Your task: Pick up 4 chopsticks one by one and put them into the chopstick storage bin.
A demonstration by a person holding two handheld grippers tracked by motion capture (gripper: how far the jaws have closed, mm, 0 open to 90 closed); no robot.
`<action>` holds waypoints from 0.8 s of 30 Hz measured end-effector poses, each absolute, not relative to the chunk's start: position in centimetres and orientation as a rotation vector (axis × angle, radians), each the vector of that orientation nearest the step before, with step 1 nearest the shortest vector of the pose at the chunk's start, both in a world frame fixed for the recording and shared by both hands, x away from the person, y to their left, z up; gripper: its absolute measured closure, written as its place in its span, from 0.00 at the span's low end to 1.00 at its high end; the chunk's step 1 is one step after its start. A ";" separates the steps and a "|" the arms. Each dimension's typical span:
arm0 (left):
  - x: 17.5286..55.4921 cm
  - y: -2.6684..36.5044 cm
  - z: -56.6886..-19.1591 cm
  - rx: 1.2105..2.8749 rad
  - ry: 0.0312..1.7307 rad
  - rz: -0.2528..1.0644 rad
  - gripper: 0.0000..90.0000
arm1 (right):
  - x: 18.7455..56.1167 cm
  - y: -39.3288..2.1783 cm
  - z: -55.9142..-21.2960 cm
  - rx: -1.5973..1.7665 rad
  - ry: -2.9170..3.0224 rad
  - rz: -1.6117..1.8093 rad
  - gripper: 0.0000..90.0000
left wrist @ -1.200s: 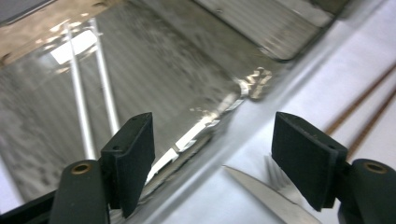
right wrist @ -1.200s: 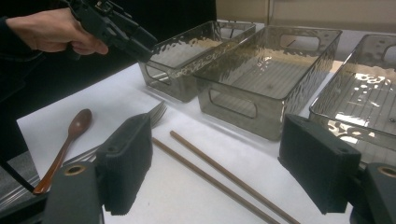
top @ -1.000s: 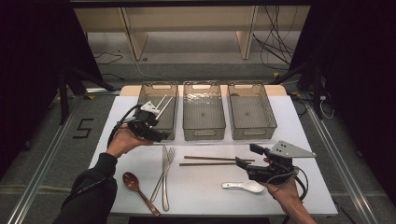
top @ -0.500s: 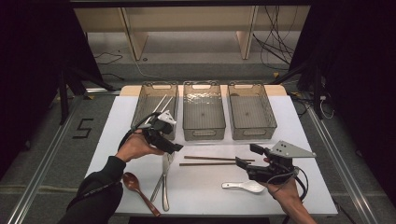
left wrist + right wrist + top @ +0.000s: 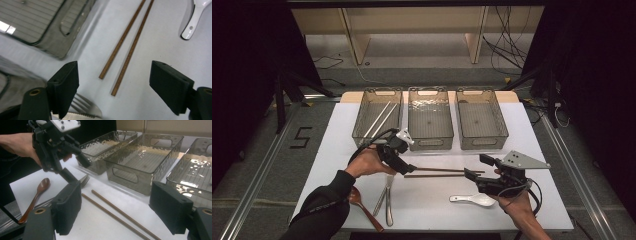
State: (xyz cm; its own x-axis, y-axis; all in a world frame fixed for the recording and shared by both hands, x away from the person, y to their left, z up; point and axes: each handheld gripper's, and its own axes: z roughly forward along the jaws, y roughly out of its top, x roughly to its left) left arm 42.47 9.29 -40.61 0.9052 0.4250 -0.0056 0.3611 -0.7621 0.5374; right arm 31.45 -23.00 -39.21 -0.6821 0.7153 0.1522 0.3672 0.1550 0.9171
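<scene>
High view shows the brown chopsticks (image 5: pixel 444 172) lying side by side on the white table (image 5: pixel 542 200), near of the middle bin (image 5: pixel 430 117) and between the two grippers. They look light, thin, stiff and hard, so likely to roll or slip; I'd pinch both together close to their left ends, low against the table. The left gripper (image 5: pixel 408 169) hangs tilted down over those ends, the forearm reaching in from the near left; its jaws, wide apart with nothing between them, have just been closing a little. The right gripper (image 5: pixel 477 167) rests near the right ends, jaws released and empty.
</scene>
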 end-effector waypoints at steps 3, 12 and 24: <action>42.3 8.7 -41.1 2.552 0.554 0.135 0.28 | 31.4 -23.0 -39.2 1.042 2.121 1.537 0.30; 42.0 7.7 -42.2 2.609 0.515 0.094 0.37 | 31.5 -23.0 -39.2 1.044 2.123 1.539 0.30; 42.0 6.8 -43.7 2.685 0.476 0.055 0.51 | 31.5 -23.0 -39.2 1.043 2.123 1.539 0.30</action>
State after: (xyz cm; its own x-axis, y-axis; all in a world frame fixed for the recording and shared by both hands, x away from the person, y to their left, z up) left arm 41.97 6.85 -43.66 0.9409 0.3372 -0.0319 0.3208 -0.8571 0.4030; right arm 31.48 -23.01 -39.21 -0.6831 0.7134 0.1565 0.3704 0.1537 0.9161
